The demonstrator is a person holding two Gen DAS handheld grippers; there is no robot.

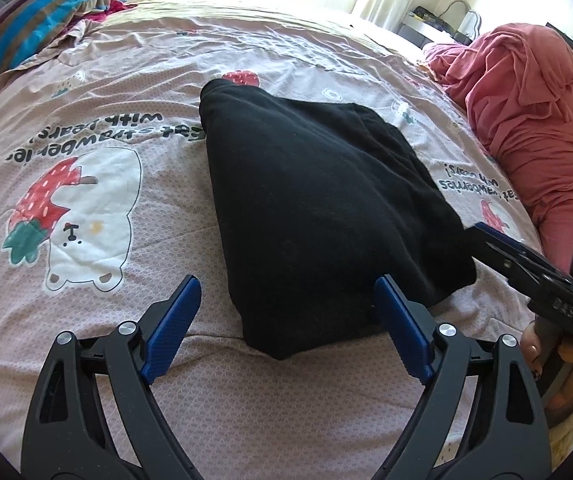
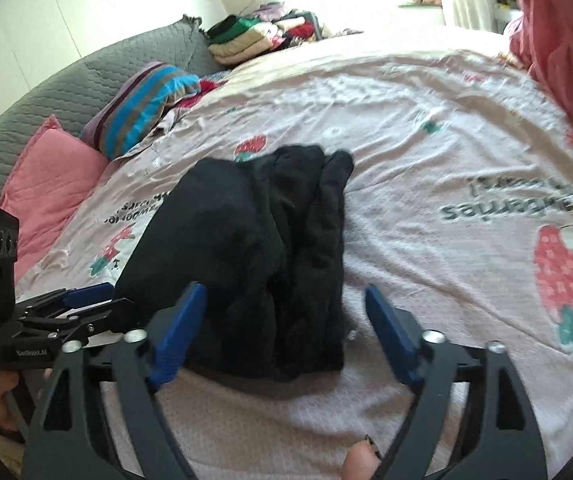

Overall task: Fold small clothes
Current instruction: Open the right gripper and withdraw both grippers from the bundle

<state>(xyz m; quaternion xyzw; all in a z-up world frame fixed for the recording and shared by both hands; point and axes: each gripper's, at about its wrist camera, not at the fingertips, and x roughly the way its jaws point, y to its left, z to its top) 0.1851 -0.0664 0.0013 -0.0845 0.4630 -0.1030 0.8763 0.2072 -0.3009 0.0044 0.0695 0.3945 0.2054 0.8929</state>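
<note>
A black garment (image 1: 318,208) lies folded into a thick, narrow bundle in the middle of the bed (image 1: 246,400), on a pink sheet (image 1: 158,60) printed with strawberries, white bears and lettering. The bundle runs from the near edge of the bed away toward the far side, and its layers show as ridges along the side toward the right gripper. It rests flat on the sheet; nothing is lifting it.

The left gripper (image 1: 286,312) hangs low over the near end of the bundle, its jaws spread wide. One blue pad sits over the bare sheet and the other stands at the cloth's near corner, but I cannot tell whether that one touches the fabric. The right gripper (image 2: 286,312) is just beside it, over the same near end, jaws likewise wide apart and closed on nothing; the cloth lies between and beneath its fingers (image 2: 182,332) without being pinched. A hand (image 1: 558,360) holds each tool's grip at the bed's near edge.

A heap of rose-coloured cloth (image 1: 526,120) is piled at the right edge of the bed. At the far left corner are a striped pillow (image 2: 146,104), a pink cushion (image 2: 50,176) and a grey quilted headboard (image 2: 86,80), with a stack of folded clothes (image 2: 246,36) beyond them.
</note>
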